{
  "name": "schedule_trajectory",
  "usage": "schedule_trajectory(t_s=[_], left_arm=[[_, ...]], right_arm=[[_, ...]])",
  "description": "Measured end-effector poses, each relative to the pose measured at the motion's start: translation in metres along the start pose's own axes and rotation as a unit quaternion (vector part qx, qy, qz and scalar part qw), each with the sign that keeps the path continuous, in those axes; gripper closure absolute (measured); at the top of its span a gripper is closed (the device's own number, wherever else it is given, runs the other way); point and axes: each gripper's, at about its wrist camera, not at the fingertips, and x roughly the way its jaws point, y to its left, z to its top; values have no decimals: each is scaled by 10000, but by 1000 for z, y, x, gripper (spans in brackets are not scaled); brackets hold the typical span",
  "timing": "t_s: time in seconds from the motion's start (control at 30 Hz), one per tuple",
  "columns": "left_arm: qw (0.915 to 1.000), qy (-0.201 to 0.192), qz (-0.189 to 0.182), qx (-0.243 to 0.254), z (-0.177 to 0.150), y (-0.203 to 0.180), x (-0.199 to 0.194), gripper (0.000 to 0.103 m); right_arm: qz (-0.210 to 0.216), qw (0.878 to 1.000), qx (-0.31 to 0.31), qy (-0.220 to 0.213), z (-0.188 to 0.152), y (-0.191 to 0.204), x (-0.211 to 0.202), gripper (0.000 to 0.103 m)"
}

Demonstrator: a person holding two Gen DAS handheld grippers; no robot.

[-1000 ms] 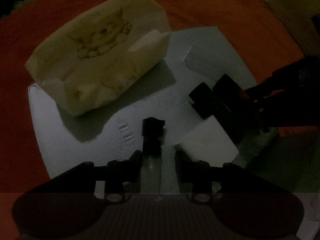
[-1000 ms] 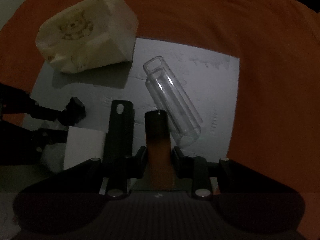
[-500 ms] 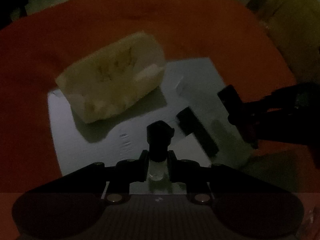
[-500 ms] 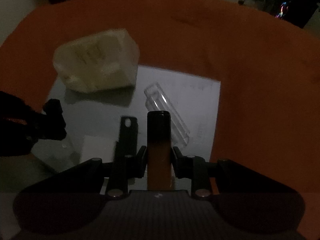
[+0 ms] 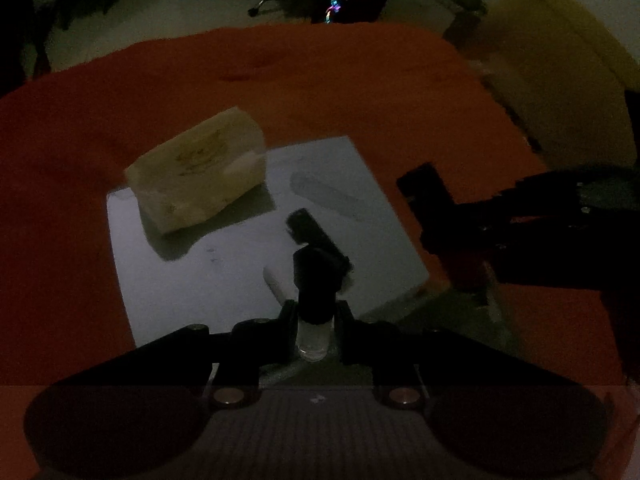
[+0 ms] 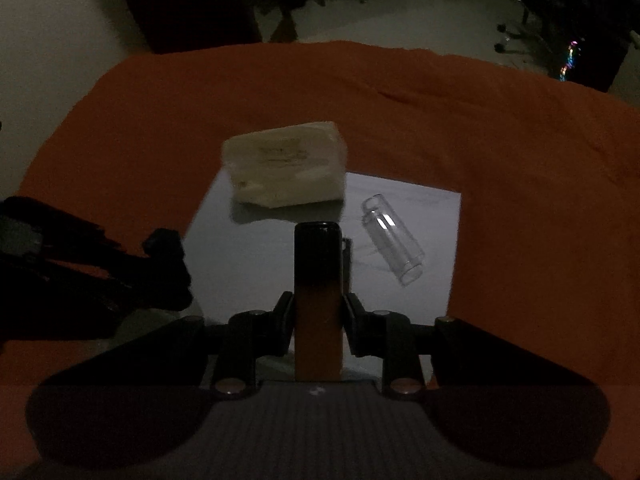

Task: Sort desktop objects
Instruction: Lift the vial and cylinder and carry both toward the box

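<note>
My left gripper (image 5: 316,314) is shut on a small clear bottle with a black cap (image 5: 318,280), held above the white sheet (image 5: 200,280). My right gripper (image 6: 318,312) is shut on a dark-topped orange stick (image 6: 318,280), also lifted. A cream tissue pack (image 5: 196,176) lies at the sheet's far left; it also shows in the right wrist view (image 6: 286,170). A clear plastic tube (image 6: 394,236) lies on the sheet (image 6: 248,256). A flat black piece (image 5: 308,228) and a white block (image 5: 276,282) lie on the sheet below the bottle.
An orange cloth (image 5: 280,92) covers the table (image 6: 520,160). The right gripper's dark body (image 5: 520,220) reaches in from the right in the left wrist view. The left gripper's body (image 6: 100,272) sits at the left of the right wrist view. Dim room floor lies beyond.
Both grippers have risen and pulled back from the sheet, each carrying its object. The left closed on the bottle and lifted it. The sheet's objects look smaller and farther.
</note>
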Motion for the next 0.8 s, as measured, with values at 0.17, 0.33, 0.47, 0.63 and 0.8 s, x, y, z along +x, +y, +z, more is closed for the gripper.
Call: schedule_trajectory(t_s=[0.17, 0.33, 0.47, 0.63, 0.8], left_arm=[[9991, -359, 228, 43, -27, -27, -28, 87], [9943, -856, 584, -247, -66, -43, -37, 87], [9910, -966, 789, -480, -97, -52, -23, 87], [9882, -736, 799, -1082, -130, -55, 9, 87], [9904, -384, 882, -991, -146, -60, 34, 87]], right_arm=[[247, 9996, -27, -104, -28, 17, -30, 75], [447, 9988, 174, -51, -65, 25, -34, 75], [368, 9982, 453, 168, -99, 26, -18, 75], [14, 9963, 729, 452, -140, 27, 11, 75], [-66, 9924, 861, 876, -168, 23, 35, 75]])
